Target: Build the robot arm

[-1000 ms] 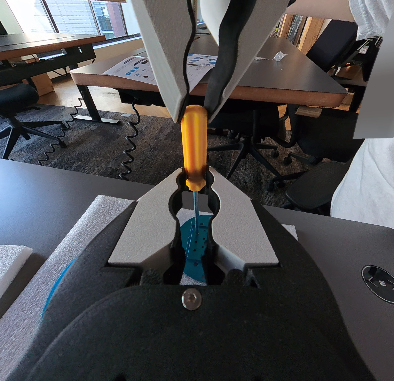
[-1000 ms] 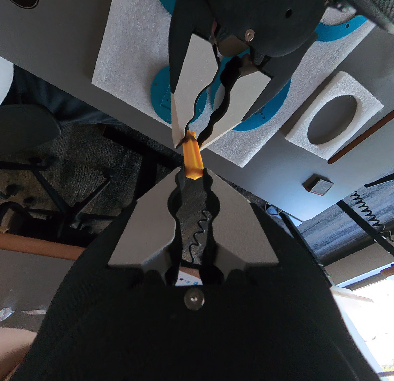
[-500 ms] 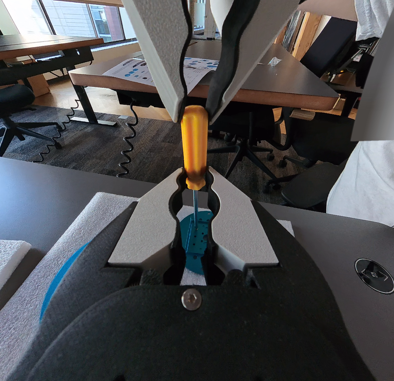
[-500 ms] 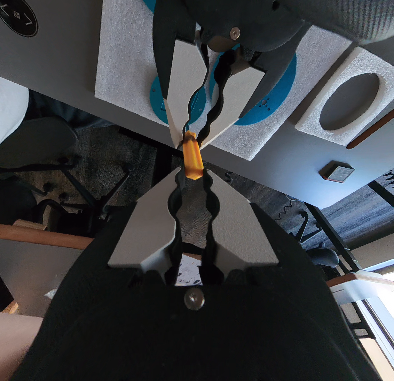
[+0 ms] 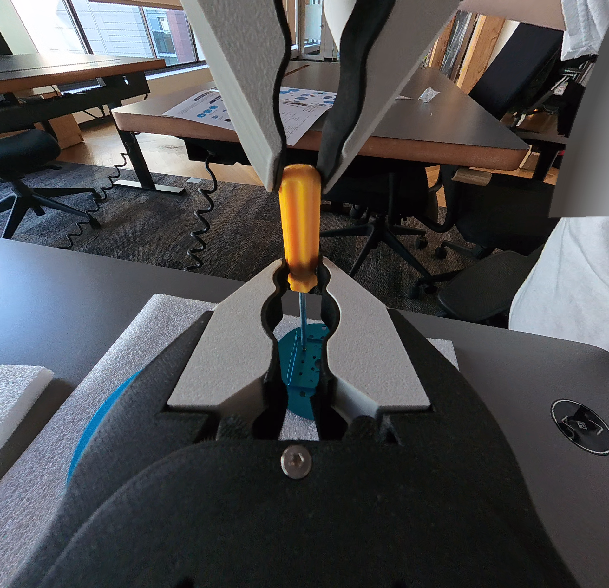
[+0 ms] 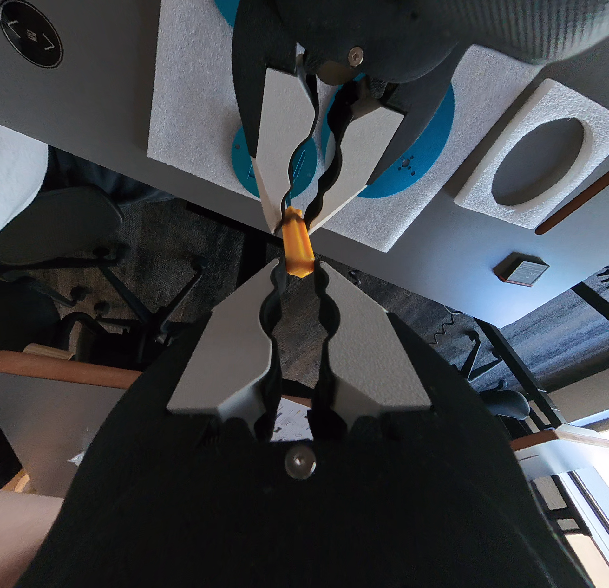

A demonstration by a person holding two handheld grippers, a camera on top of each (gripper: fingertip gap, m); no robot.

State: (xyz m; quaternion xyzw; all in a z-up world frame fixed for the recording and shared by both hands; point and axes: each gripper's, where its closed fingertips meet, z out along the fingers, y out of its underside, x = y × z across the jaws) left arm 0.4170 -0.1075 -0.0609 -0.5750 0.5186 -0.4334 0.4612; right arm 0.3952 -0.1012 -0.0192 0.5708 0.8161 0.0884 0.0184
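Note:
An orange-handled screwdriver (image 5: 299,226) stands upright, and its thin shaft reaches down to a blue perforated bracket (image 5: 304,361) on a small blue disc (image 5: 300,404). The disc lies on a white foam pad (image 5: 148,335). My left gripper (image 5: 300,269) is shut on the lower end of the handle. My right gripper (image 5: 298,177) comes down from above and is shut on the top of the handle. In the right wrist view the right gripper (image 6: 298,266) holds the screwdriver (image 6: 298,252) by its handle end, and the left gripper (image 6: 291,224) pinches it from the far side.
A larger blue disc (image 6: 412,177) lies on the same pad. A white foam block with an oval hole (image 6: 540,157) and a small dark box (image 6: 520,269) sit on the dark desk. A round black grommet (image 5: 580,427) is at the right. A person in white (image 5: 560,275), office chairs and another desk (image 5: 428,137) are beyond. My hands' fingertips stand some 5 cm from each other. The larger blue disc (image 6: 412,177) is about 15 cm from my left fingertips.
The right gripper has turned about the screwdriver's axis, so the desk swings round in its view. Both grippers keep hold of the handle. The left gripper has barely moved.

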